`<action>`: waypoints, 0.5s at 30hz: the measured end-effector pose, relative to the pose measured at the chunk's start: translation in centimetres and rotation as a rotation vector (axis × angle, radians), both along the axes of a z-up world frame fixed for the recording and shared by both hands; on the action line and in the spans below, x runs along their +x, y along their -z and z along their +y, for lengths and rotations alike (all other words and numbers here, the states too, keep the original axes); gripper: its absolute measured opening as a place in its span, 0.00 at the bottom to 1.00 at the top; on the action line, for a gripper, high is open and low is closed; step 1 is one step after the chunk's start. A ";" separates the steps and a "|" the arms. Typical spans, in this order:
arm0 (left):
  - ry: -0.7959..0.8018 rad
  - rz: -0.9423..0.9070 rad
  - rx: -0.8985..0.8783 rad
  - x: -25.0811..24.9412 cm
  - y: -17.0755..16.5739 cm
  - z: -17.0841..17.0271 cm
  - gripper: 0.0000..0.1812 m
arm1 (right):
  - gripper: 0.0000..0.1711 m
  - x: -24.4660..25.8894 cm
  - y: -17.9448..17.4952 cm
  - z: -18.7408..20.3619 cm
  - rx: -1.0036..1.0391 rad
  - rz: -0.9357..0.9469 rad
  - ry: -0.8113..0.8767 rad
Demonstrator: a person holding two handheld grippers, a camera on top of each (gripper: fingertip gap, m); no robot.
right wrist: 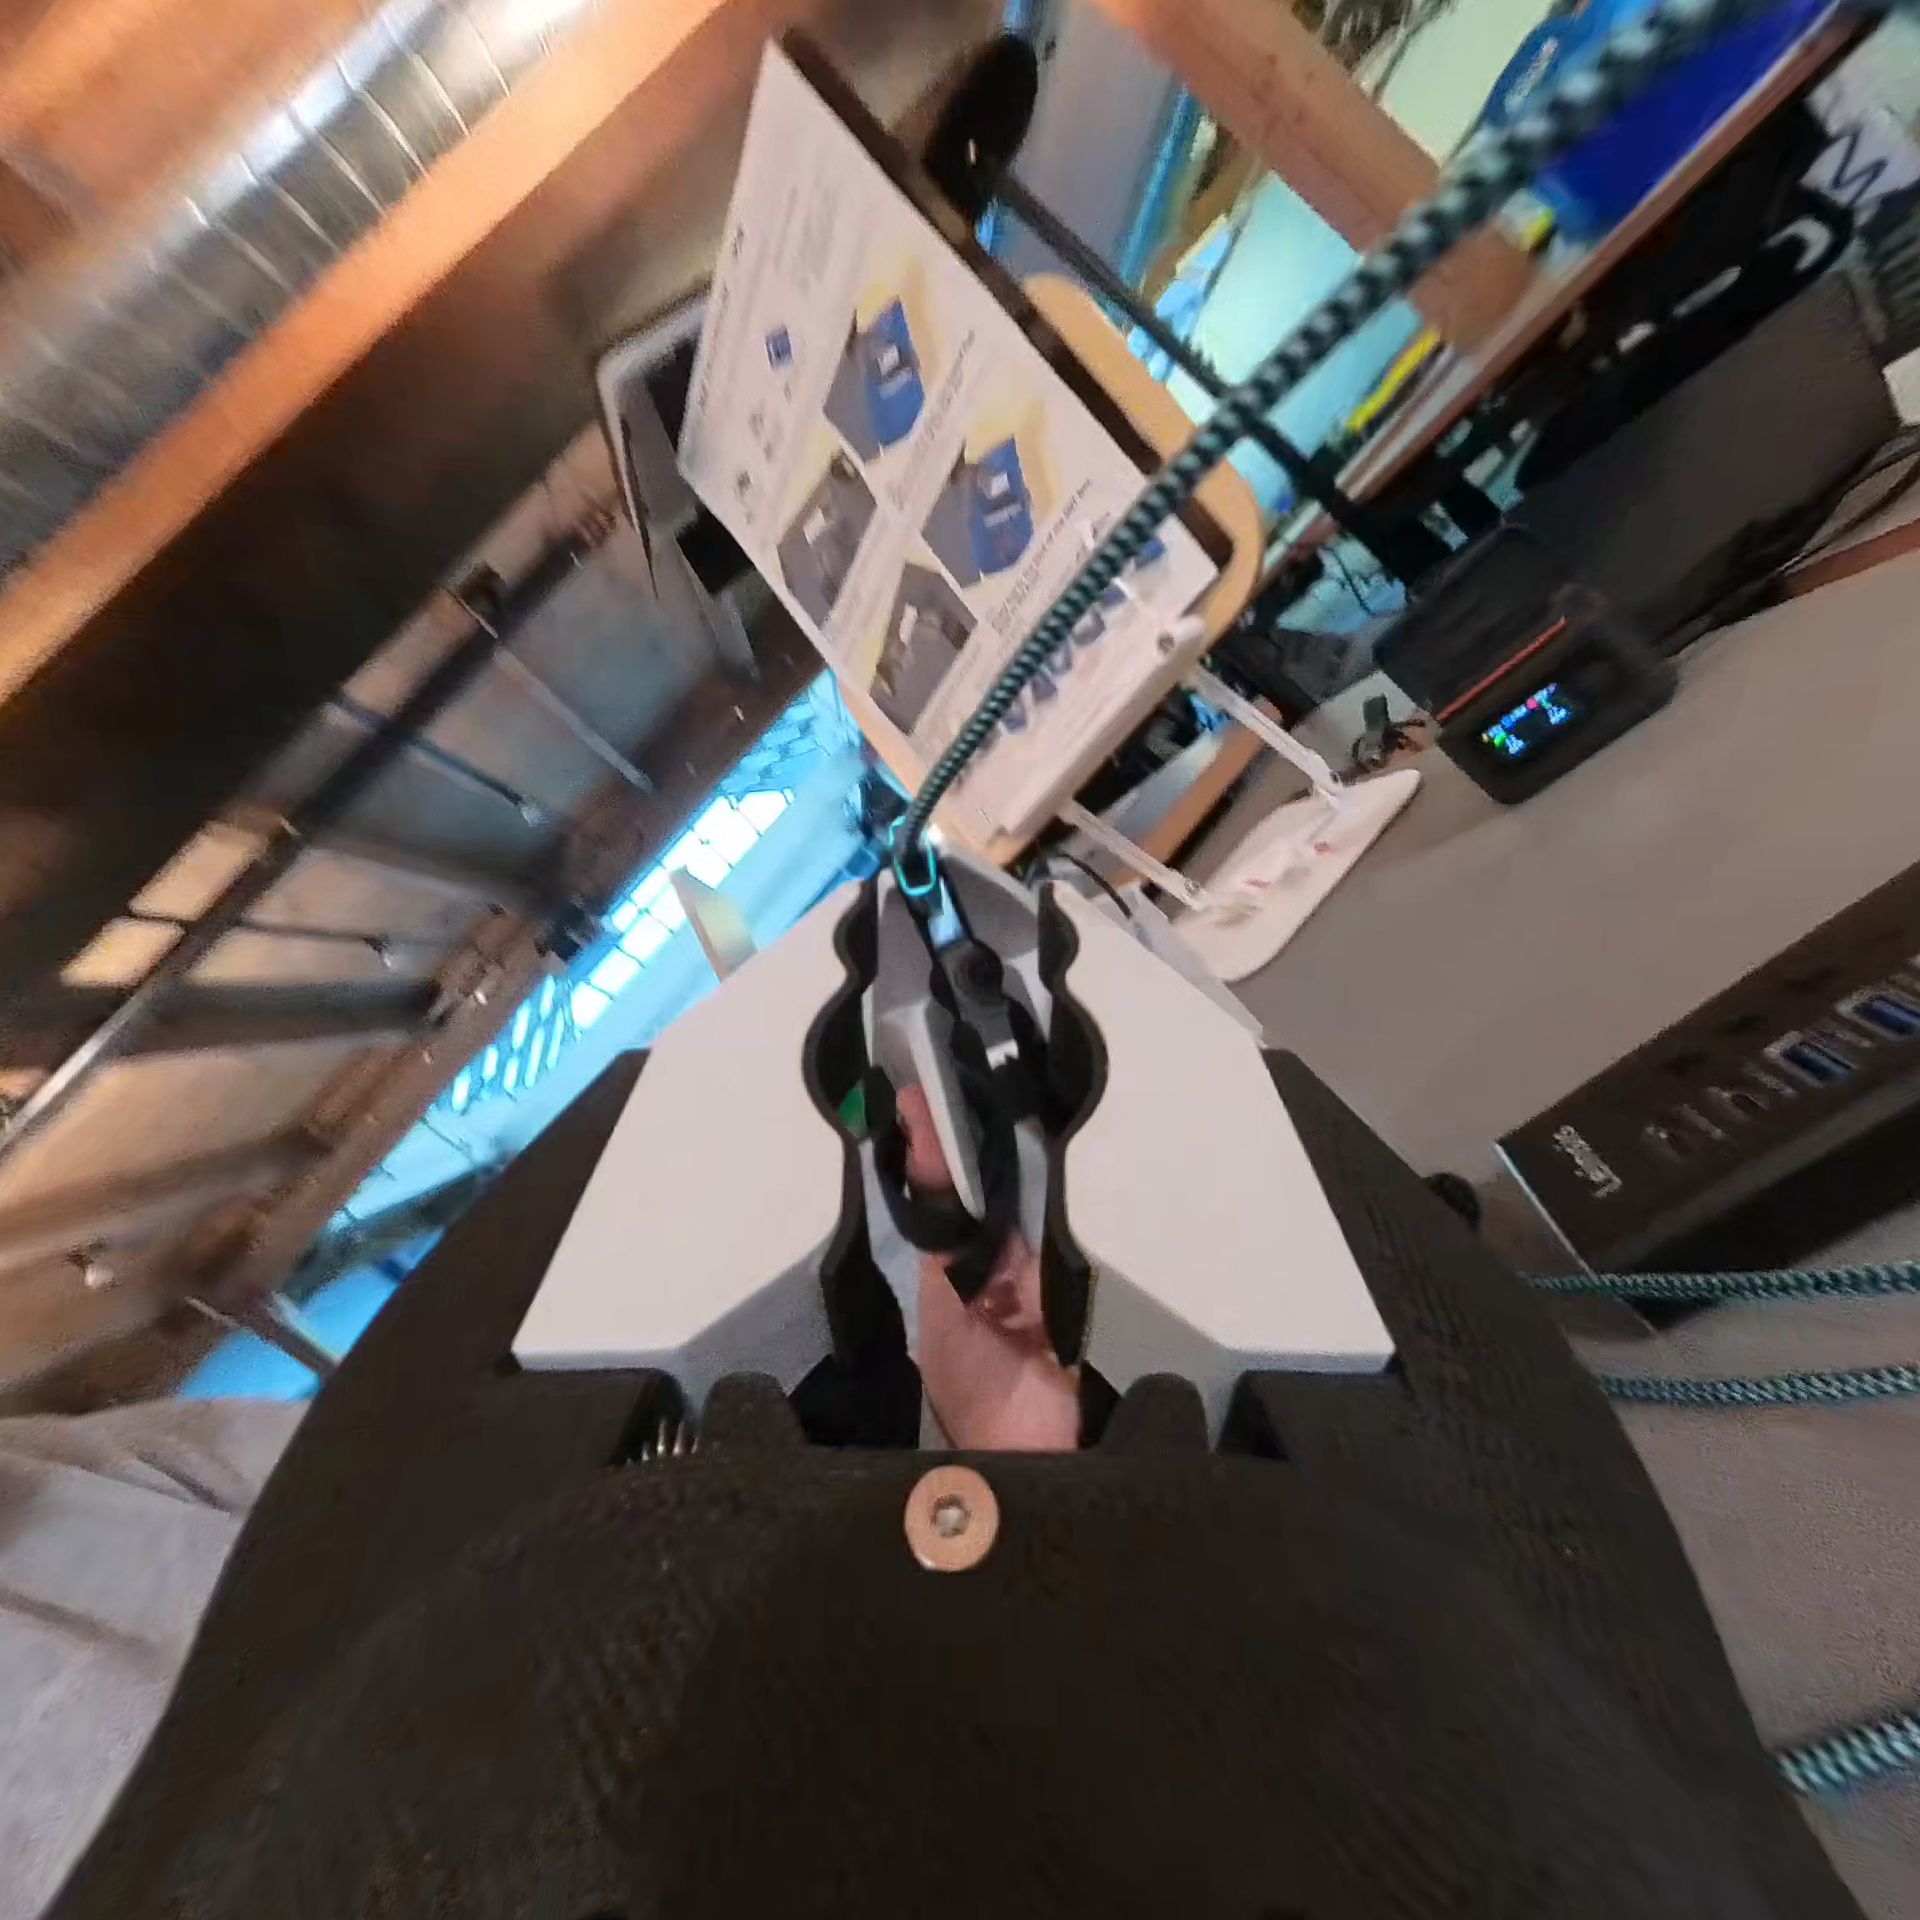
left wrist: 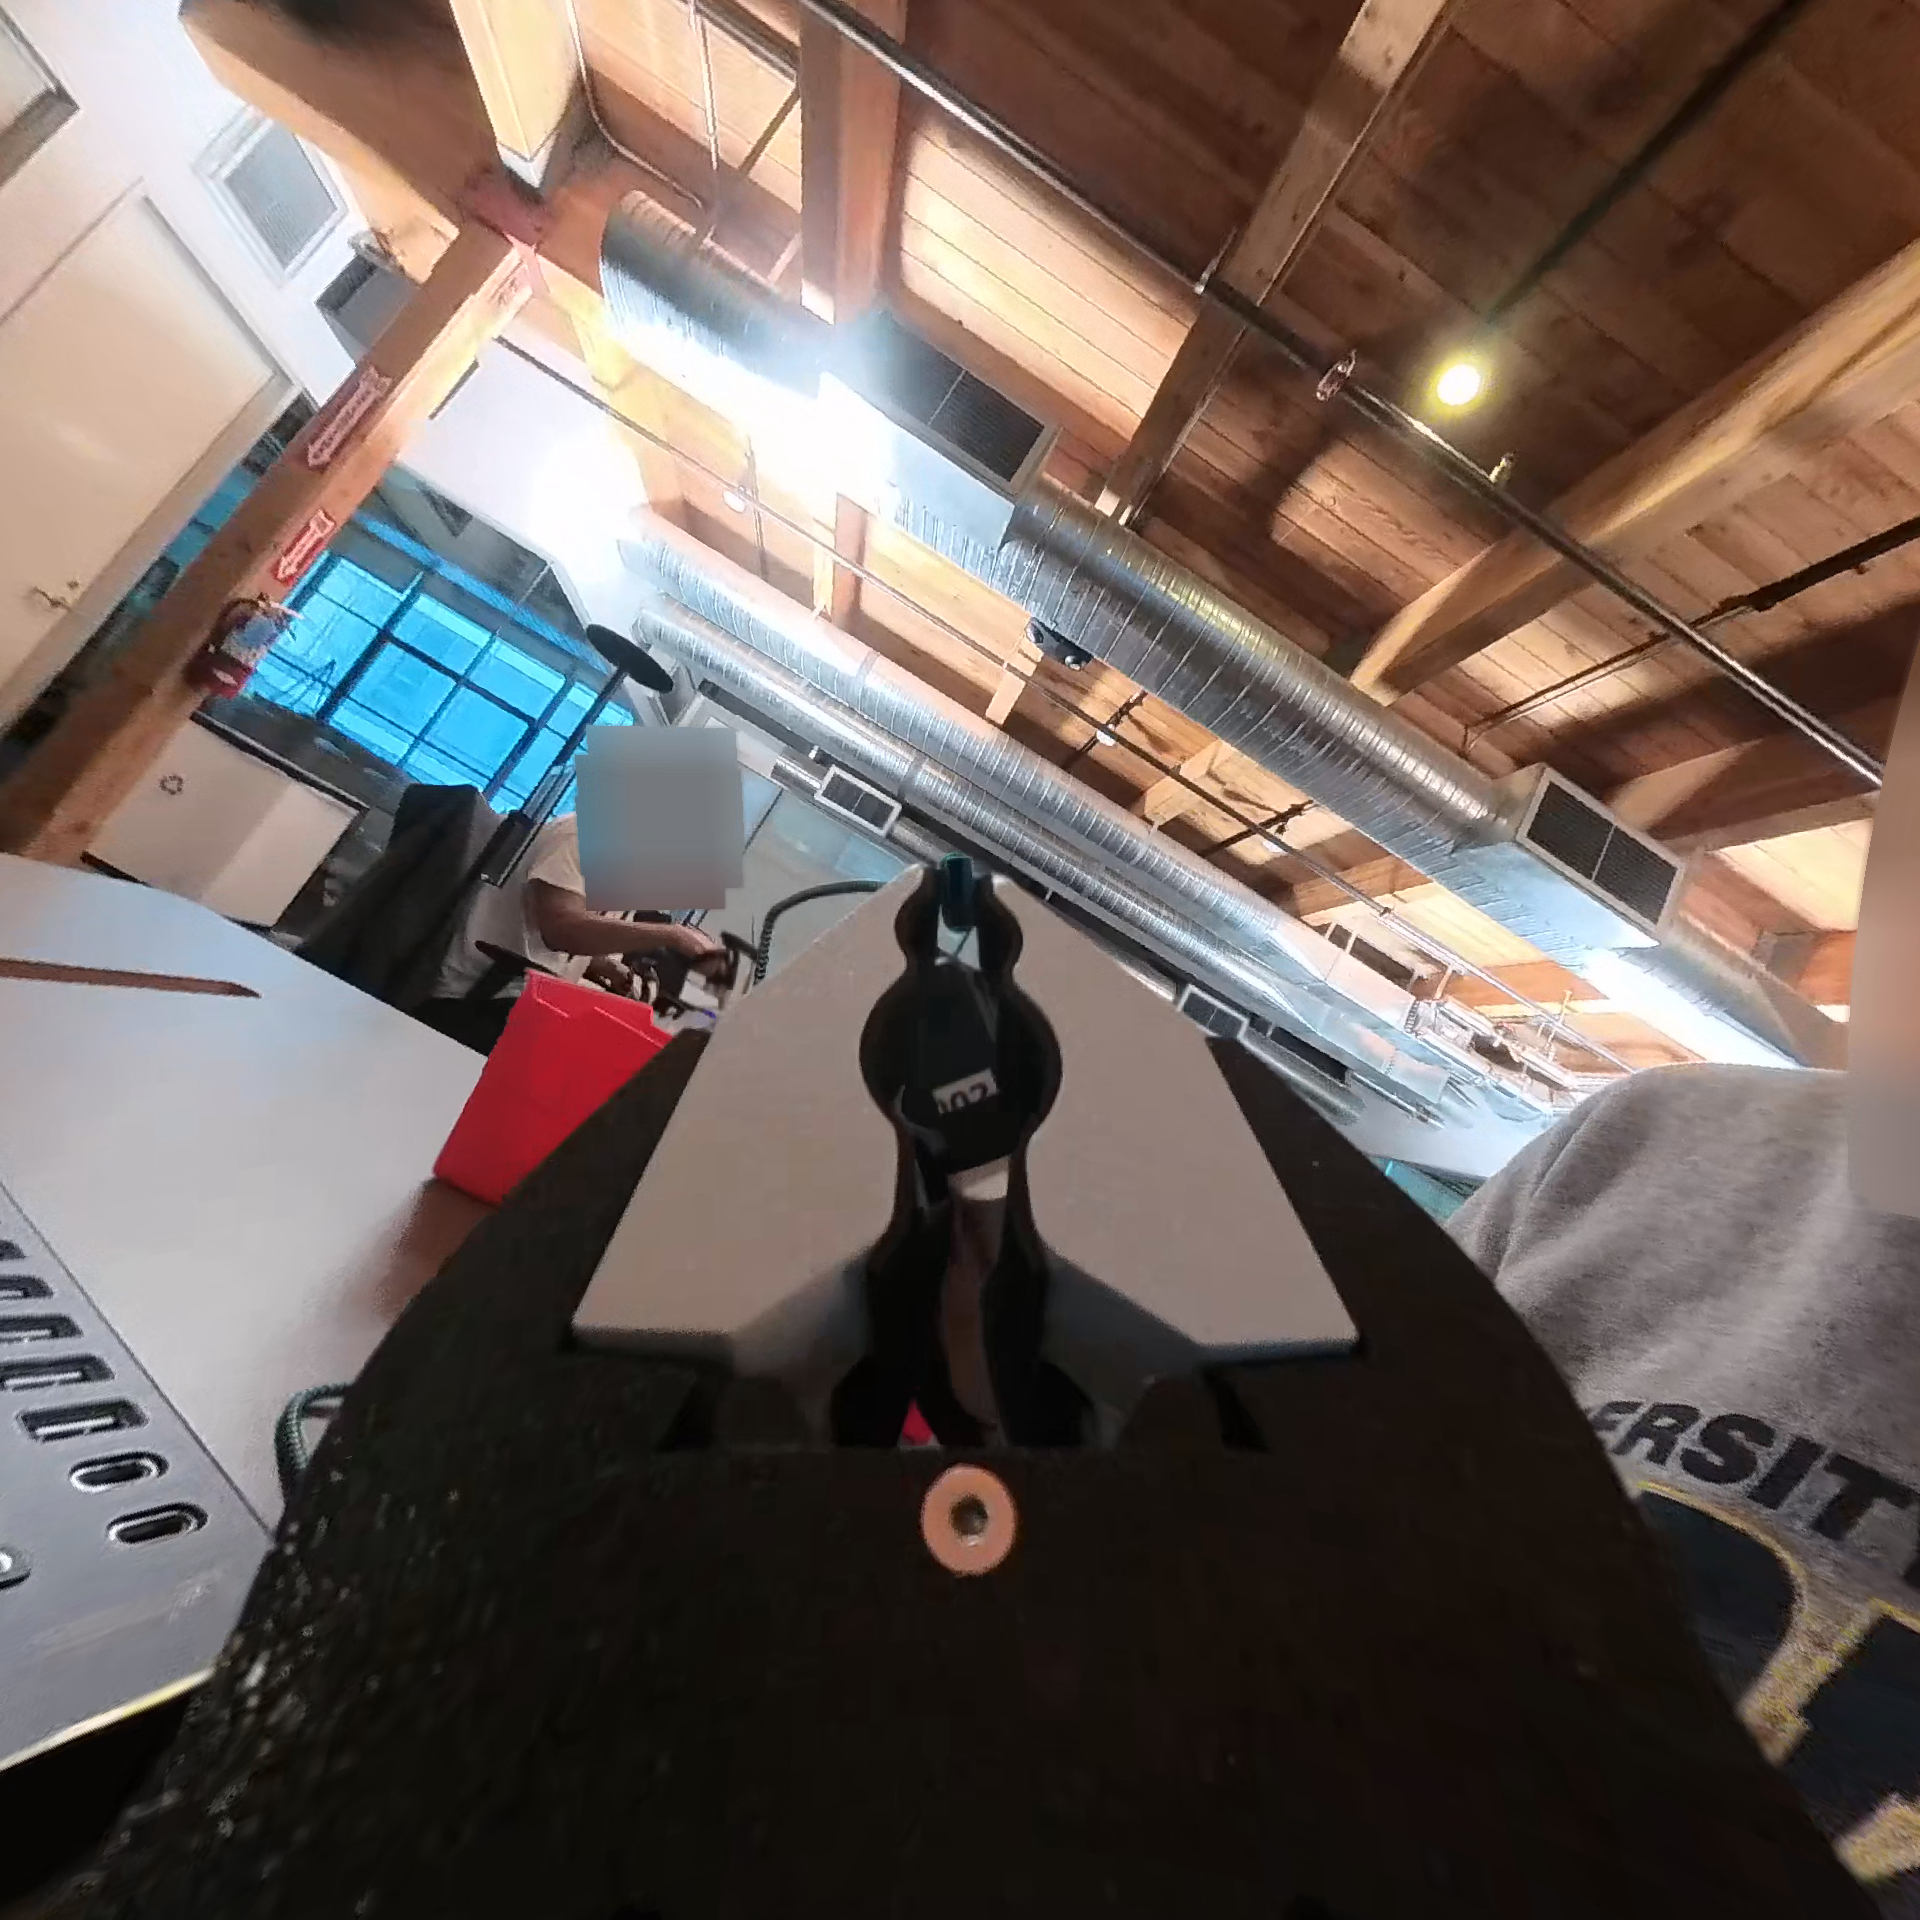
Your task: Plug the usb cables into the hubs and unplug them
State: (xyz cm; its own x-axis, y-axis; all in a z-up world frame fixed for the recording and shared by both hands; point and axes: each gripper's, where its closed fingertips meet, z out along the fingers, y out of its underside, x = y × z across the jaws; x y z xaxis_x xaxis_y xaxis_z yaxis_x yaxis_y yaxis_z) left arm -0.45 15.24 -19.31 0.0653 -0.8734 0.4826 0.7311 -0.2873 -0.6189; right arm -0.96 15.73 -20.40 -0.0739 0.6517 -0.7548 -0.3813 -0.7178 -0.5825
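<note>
Hub (left wrist: 94, 1455) with a row of slots is lying at the far left on the grey table (left wrist: 208, 1091), a red bin (left wrist: 540, 1081) standing beyond it under timber beams and silver ducts. Left gripper (left wrist: 961, 904) is pinching a teal plug (left wrist: 956, 888), tilted upward. Right gripper (right wrist: 935, 883) is clamping a braided cable (right wrist: 1091, 582); a dark hub (right wrist: 1714, 1132) is sitting at the right table edge.

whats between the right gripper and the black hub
Right wrist view: mostly bare grey tabletop, with braided cables running by the hub beside the right hand-held gripper, which is shut on a cable.
</note>
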 end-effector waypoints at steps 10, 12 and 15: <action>-0.008 -0.066 0.006 0.2 -0.4 -0.2 0.02 | 0.02 -0.2 -2.3 0.3 0.099 0.132 0.090; -0.070 0.044 -0.043 0.1 0.8 0.7 0.11 | 0.03 0.0 -1.9 1.0 0.145 0.070 0.123; -0.271 0.457 -0.239 -0.7 5.8 4.1 0.29 | 0.03 0.6 -0.4 3.6 0.204 -0.124 0.169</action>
